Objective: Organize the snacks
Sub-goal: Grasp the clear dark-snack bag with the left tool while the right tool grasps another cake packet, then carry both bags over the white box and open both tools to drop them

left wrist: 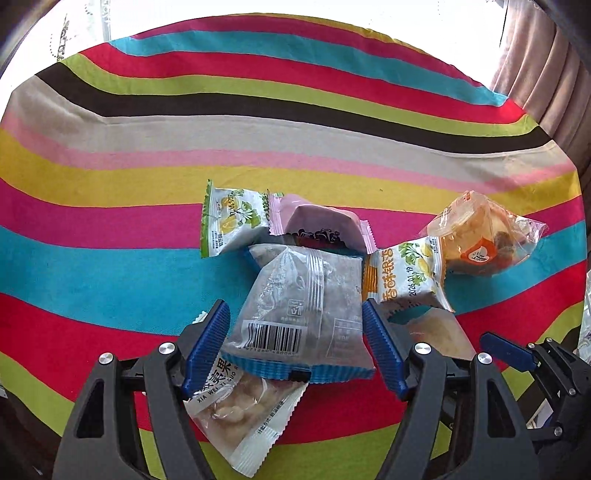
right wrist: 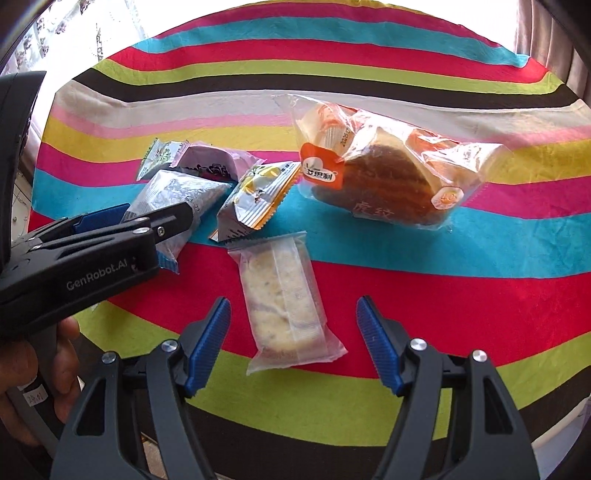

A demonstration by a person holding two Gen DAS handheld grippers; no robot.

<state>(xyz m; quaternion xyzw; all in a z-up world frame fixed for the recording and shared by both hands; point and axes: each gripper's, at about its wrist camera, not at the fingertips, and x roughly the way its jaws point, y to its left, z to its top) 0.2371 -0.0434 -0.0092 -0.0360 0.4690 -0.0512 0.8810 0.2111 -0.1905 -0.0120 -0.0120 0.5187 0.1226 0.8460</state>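
The left tool (left wrist: 295,345) sits wide apart around the grey snack pack (left wrist: 295,302), not squeezing. The right tool (right wrist: 293,343) hangs released over the clear cake pack (right wrist: 288,306), at 6 o'clock on the striped surface (right wrist: 443,302).

A home, by the look of it: a round table under a brightly striped tablecloth (left wrist: 295,110) stands beside a sunlit window with lace curtains (right wrist: 55,33) and a pleated pinkish drape (left wrist: 535,74), with packaged snacks (right wrist: 388,173) scattered across it.
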